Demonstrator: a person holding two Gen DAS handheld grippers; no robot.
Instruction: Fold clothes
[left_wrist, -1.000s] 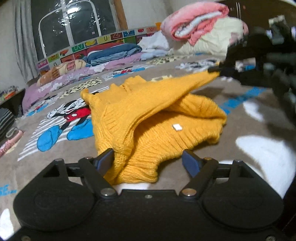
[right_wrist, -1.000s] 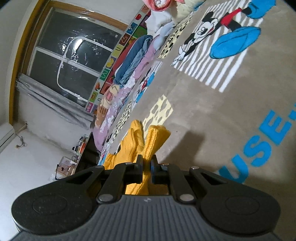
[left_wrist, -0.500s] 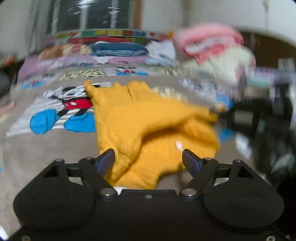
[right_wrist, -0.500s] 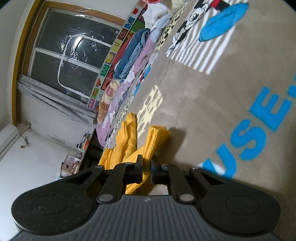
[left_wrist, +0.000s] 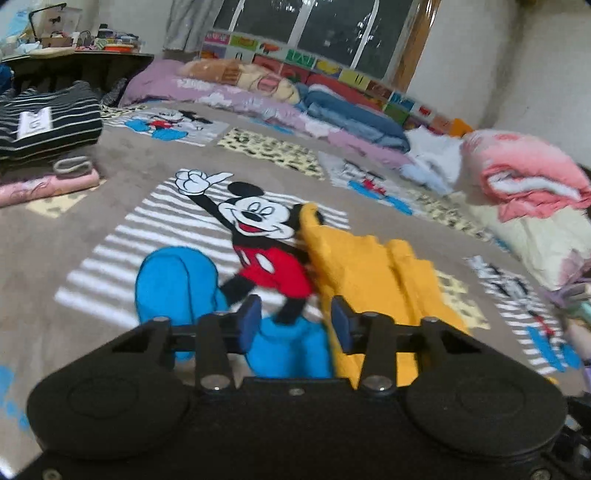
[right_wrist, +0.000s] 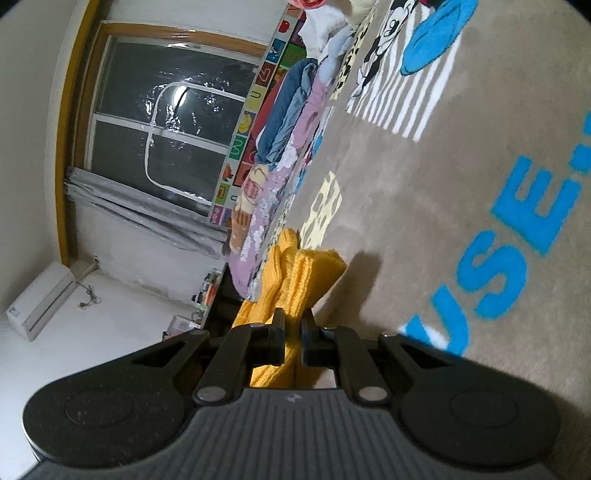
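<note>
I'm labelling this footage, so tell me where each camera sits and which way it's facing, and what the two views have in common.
Left wrist: on the left hand-held gripper, angled down across the blanket toward the window; jaws closing, nothing between them, the sweater beside its right finger.
Right wrist: on the right hand-held gripper, rolled sideways, low along the blanket; shut on the sweater.
Shared: sweater, blanket, window, bedding.

yellow knit sweater (left_wrist: 373, 273) | crumpled | on cartoon-print blanket (left_wrist: 110, 221)

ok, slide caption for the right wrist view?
Right gripper clamps a fold of the yellow knit sweater above the cartoon-print blanket.
</note>
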